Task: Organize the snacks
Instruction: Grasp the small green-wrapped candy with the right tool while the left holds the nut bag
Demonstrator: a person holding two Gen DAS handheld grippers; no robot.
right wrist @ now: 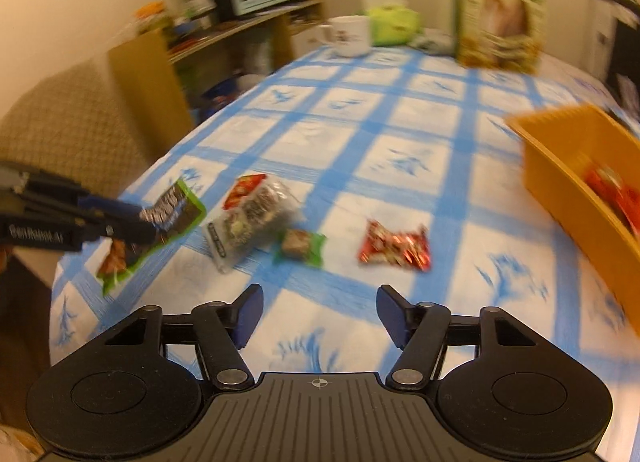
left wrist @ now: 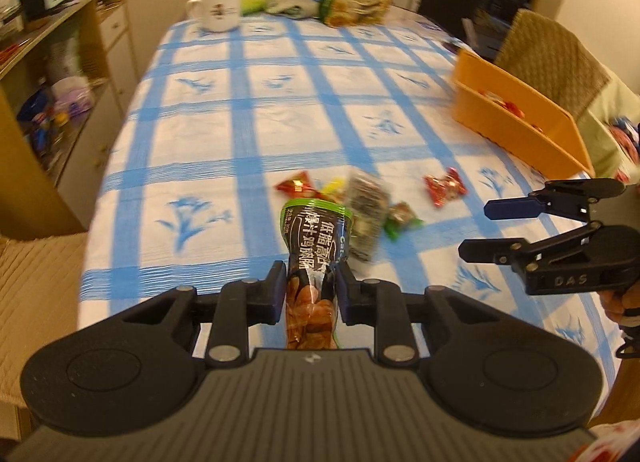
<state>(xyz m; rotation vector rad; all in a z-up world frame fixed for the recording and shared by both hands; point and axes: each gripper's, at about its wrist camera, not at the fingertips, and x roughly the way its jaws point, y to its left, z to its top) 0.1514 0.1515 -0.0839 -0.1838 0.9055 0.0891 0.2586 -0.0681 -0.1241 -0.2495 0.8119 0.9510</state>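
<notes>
Black-and-green snack pouch (left wrist: 316,254) is pinched by the left tongs (left wrist: 308,286) above the worktop (left wrist: 280,110), right tongs (right wrist: 320,314) wide and empty; the slippery film may slide out before the orange bin (left wrist: 516,118).

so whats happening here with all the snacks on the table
A person is sorting snacks with two handheld tools. The left tool is shut on a black-and-green snack packet, held above the table. The right tool is open and empty. Several loose snacks lie on the checked tablecloth; the orange bin already holds some.
</notes>
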